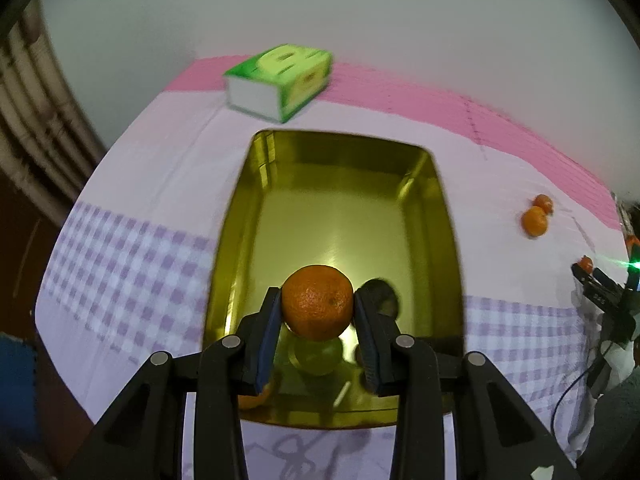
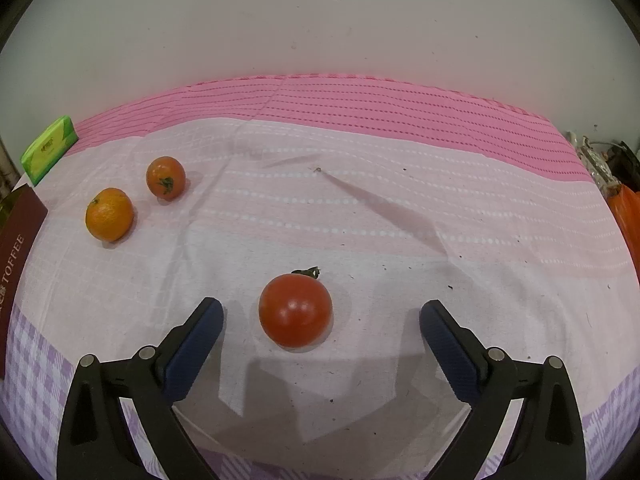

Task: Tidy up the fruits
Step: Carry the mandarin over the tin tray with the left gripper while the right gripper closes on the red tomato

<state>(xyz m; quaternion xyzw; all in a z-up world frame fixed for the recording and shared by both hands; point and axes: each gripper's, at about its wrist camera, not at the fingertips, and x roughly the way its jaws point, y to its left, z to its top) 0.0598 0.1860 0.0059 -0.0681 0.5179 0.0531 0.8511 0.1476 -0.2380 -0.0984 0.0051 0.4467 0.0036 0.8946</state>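
Big pink and lilac checked tablecloth (image 2: 360,208) covers everything. On it sits a shiny gold tin tray (image 1: 450,248), with a green tissue pack (image 1: 280,80) behind it. The left gripper (image 1: 318,310) is clenched on a mandarin (image 1: 318,302), held over the tray's near end. The right gripper (image 2: 322,344) is wide open around a red tomato (image 2: 295,310) lying on the cloth, not touching it. Another mandarin (image 2: 109,214) and a second tomato (image 2: 165,177) sit just beside each other further left.

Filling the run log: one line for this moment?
left tool: shut on orange, over tray | right tool: open around tomato
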